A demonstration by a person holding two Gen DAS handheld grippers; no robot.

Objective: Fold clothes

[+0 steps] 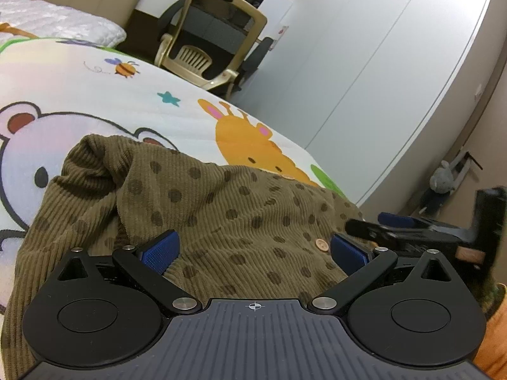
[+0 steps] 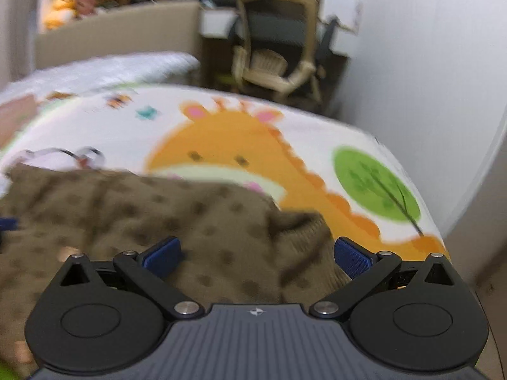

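Observation:
An olive-brown ribbed garment (image 1: 221, 209) with dark dots and a small wooden button (image 1: 322, 245) lies rumpled on a cartoon-print bed cover (image 1: 126, 95). My left gripper (image 1: 253, 248) hovers just over its middle, open, blue pads wide apart, nothing between them. The right gripper (image 1: 408, 231) shows at the right edge of the left wrist view, beside the garment's right side. In the blurred right wrist view the same garment (image 2: 158, 215) fills the lower left, and my right gripper (image 2: 256, 255) is open over its right-hand edge, holding nothing.
The bed cover (image 2: 317, 164) carries a giraffe, a bear and a green tree. A quilted white pillow (image 1: 63, 22) lies at the head. A beige office chair (image 1: 215, 41) stands beyond the bed, white wardrobe doors (image 1: 364, 63) to the right. A grey soft toy (image 1: 440, 183) sits on the floor.

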